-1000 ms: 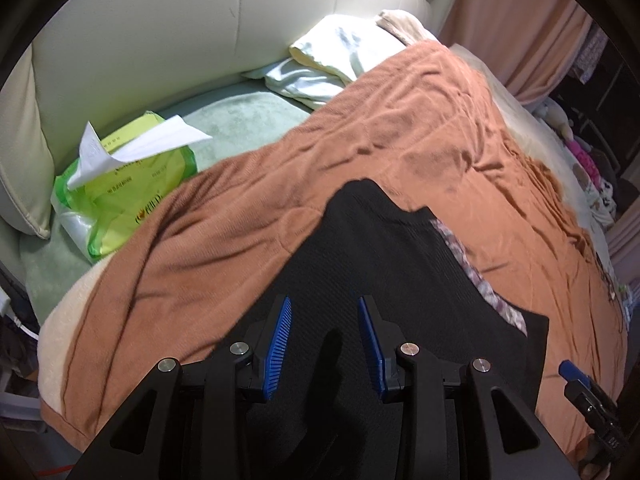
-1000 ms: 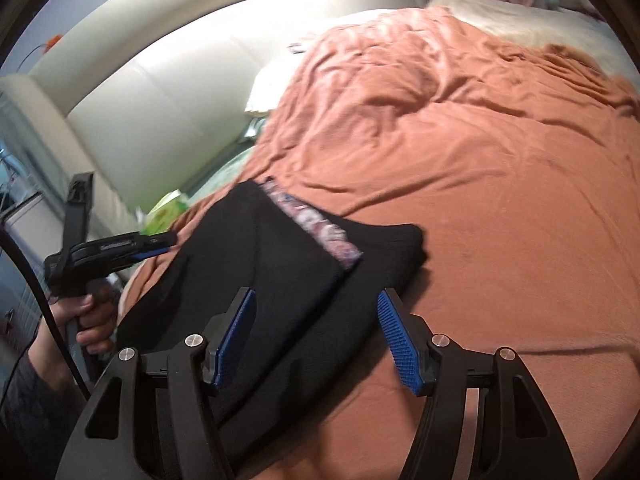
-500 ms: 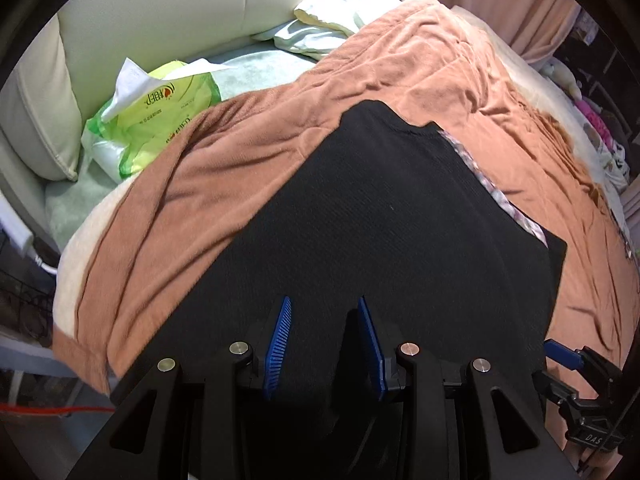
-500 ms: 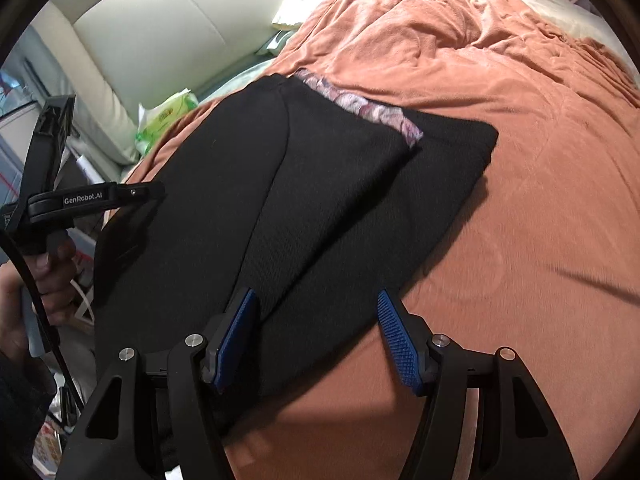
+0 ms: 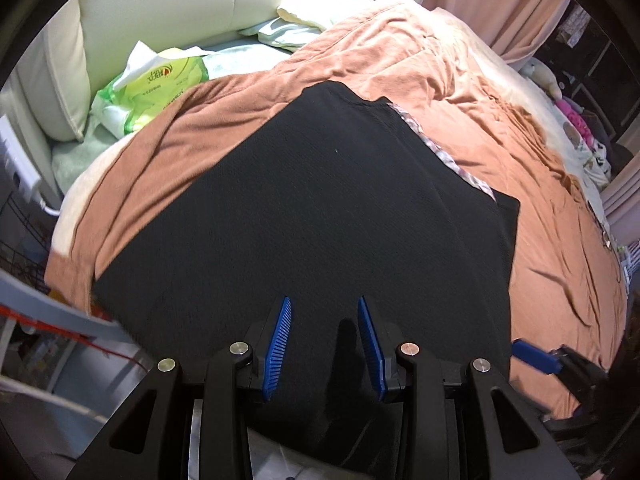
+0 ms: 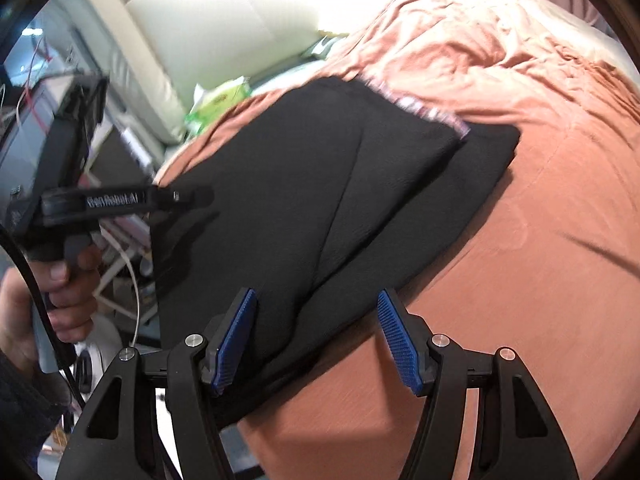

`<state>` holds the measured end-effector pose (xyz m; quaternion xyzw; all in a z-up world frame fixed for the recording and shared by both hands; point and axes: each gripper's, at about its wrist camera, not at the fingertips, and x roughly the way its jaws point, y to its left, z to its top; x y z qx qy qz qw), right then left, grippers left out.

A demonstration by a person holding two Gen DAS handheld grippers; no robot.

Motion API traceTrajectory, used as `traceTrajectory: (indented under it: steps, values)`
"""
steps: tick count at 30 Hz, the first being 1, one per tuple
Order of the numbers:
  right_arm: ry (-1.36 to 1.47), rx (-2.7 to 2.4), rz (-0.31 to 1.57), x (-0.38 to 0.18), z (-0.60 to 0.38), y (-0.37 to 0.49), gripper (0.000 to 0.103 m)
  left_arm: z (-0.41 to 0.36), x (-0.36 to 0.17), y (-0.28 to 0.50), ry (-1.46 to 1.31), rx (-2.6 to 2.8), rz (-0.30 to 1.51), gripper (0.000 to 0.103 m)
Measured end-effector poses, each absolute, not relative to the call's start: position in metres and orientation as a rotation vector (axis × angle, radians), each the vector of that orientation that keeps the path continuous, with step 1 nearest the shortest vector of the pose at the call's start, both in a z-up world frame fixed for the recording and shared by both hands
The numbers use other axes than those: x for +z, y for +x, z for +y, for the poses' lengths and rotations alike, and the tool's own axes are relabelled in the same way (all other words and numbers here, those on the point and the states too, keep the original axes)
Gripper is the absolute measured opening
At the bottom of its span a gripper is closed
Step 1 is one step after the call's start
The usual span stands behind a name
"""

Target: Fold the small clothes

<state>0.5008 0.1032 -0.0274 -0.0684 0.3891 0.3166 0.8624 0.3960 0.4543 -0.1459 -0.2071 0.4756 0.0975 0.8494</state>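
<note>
Surface: a bed covered by a rust-orange blanket [image 5: 500, 168], creased and rumpled toward the far side. A cream padded headboard [image 5: 168, 12] runs behind it. A green tissue pack [image 5: 160, 88] with a white sheet sticking out lies at the blanket's edge near the headboard, with pale folded cloths [image 5: 288, 32] beyond it. Pink curtains [image 5: 500, 4] hang at the far corner. Wires and a white shelf frame show off the bed's near edge in the right wrist view.

Change over the last second: both my cameras have drawn back toward the bed's near edge. The garment fills far more of each view, and its near part now reaches under both sets of fingers. Right view is motion-blurred.

Task item: the black garment [image 5: 320, 208] lies spread flat on the blanket, with one panel folded over another along a long diagonal seam. A patterned pinkish band [image 6: 420, 108] edges its far end.

My left gripper [image 5: 325, 344], fingers parted with black fabric between and beneath them; I cannot tell whether it pinches the cloth. My left hand [image 6: 68, 280] grasps its handle. My right gripper [image 6: 316, 340] stands wide open, its left pad [image 6: 234, 336] over the garment's near corner, the other over bare blanket.
</note>
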Motion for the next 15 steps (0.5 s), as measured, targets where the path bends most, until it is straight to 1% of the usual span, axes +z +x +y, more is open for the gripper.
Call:
traceTrajectory:
  steps: [5, 11, 15]
  values:
    - [-0.198, 0.669, 0.921, -0.051, 0.108, 0.494, 0.061, 0.441, -0.148, 0.375, -0.459, 0.201, 1.009, 0.037]
    - [-0.155, 0.659, 0.911, -0.042, 0.088, 0.484, 0.061, 0.419, -0.152, 0.354, -0.453, 0.192, 1.026, 0.037]
    - [-0.179, 0.633, 0.882, -0.028, 0.075, 0.463, 0.061, 0.405, -0.145, 0.341, -0.463, 0.187, 1.008, 0.037]
